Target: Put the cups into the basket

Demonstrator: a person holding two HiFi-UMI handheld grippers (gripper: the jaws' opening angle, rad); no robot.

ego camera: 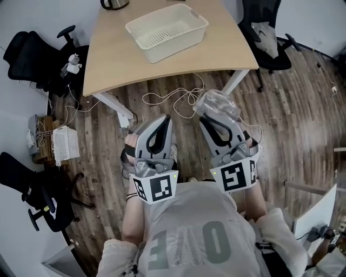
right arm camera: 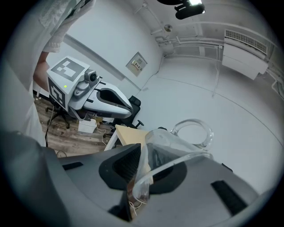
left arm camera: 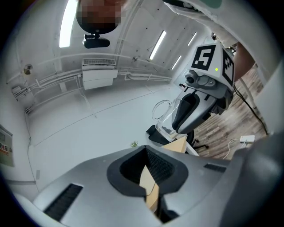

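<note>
A white perforated basket [ego camera: 167,30] stands empty on the far part of the wooden table [ego camera: 113,59]. My right gripper [ego camera: 216,116] is shut on a clear glass cup [ego camera: 216,105] with a loop handle, held over the wooden floor short of the table's front edge. The right gripper view shows the cup's [right arm camera: 177,142] rim pinched between the jaws. Beside it on the left, my left gripper [ego camera: 164,120] is shut with nothing in it. The left gripper view shows the cup [left arm camera: 166,117] held in the right gripper [left arm camera: 195,111].
Black office chairs stand left of the table [ego camera: 32,54], right of it [ego camera: 270,38] and at the lower left [ego camera: 38,195]. White cables [ego camera: 178,97] lie on the floor under the table's front edge. A dark kettle [ego camera: 113,4] sits at the table's far edge.
</note>
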